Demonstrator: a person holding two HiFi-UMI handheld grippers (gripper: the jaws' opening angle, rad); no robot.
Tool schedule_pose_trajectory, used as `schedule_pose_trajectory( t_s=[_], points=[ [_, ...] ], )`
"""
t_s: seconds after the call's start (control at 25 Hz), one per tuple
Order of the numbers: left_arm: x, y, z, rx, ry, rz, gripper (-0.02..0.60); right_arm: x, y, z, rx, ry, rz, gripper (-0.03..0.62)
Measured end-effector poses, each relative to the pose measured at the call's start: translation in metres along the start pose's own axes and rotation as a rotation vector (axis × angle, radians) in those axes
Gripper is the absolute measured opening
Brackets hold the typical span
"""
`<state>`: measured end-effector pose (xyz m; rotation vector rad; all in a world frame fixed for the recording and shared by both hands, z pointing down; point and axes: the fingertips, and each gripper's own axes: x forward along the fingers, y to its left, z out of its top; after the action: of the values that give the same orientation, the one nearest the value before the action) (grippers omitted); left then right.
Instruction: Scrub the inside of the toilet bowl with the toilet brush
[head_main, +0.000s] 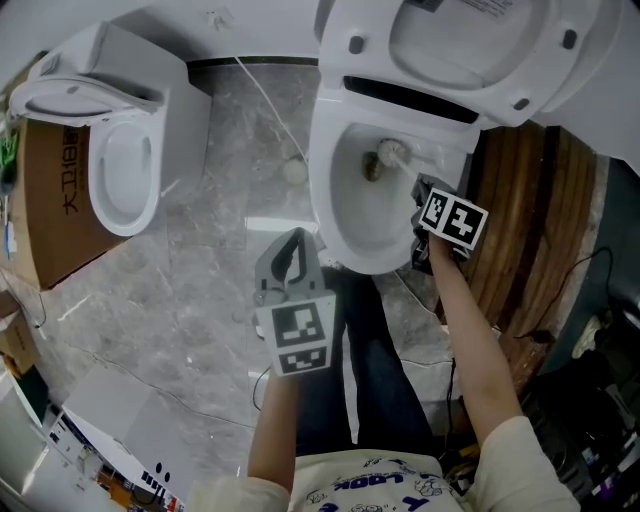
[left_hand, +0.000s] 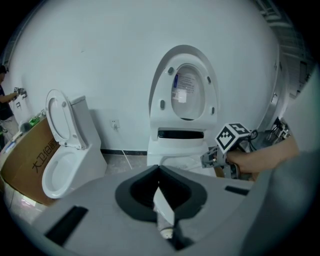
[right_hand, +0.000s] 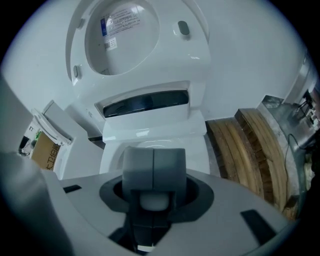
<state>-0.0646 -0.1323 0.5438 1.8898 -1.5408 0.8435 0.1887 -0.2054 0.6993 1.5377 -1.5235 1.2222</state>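
A grey marble-patterned floor (head_main: 195, 310) spreads under both grippers. Directly ahead of the right gripper's jaws stands a large white ceramic toilet (head_main: 330, 205) with its white oval lid and seat (right_hand: 120, 30) raised upright against the white wall. A second, smaller white toilet (left_hand: 85, 155) with its seat also up stands to the left of the left gripper's jaws, well apart from them, and a brown cardboard box (head_main: 50, 210) with printed characters touches its far side. To the right of the right gripper's jaws lies a stack of curved brown wooden planks (head_main: 525, 200). The left gripper (head_main: 292, 245), grey with a black-and-white marker cube, hovers over the floor just beside the front rim of the large toilet; its jaws meet at the tips, and a pale sliver shows in their seam that cannot be identified. The right gripper (right_hand: 154, 167) reaches over the bowl's right rim with its jaws clamped together on the rounded white end of the toilet brush (head_main: 390, 152), whose thin white handle runs forward from the jaws and whose pale bristle head sits down inside the bowl, near the back wall beside the drain hole.
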Motion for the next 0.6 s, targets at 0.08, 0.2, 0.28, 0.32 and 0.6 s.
schedule_pose_trajectory(
  t_s=[0.08,0.2,0.28,0.32,0.6],
  points=[
    [0.0,-0.001,-0.001,0.0,0.003,-0.002,0.002,0.002,0.007,-0.001,-0.025,0.001,0.015,0.17],
    [0.0,-0.003,-0.003,0.002,0.006,-0.005,0.002,0.004,0.025,0.001,-0.069,0.0,0.068,0.17],
    [-0.001,-0.003,-0.004,0.003,0.008,-0.005,0.002,0.004,0.041,0.001,-0.102,0.008,0.12,0.17],
    [-0.001,-0.003,-0.004,0.003,0.008,-0.004,0.002,0.003,0.048,0.0,-0.117,0.017,0.14,0.17],
    [-0.002,0.0,-0.002,0.0,-0.003,0.0,0.002,-0.007,0.065,-0.027,-0.251,0.136,0.24,0.17]
  ],
)
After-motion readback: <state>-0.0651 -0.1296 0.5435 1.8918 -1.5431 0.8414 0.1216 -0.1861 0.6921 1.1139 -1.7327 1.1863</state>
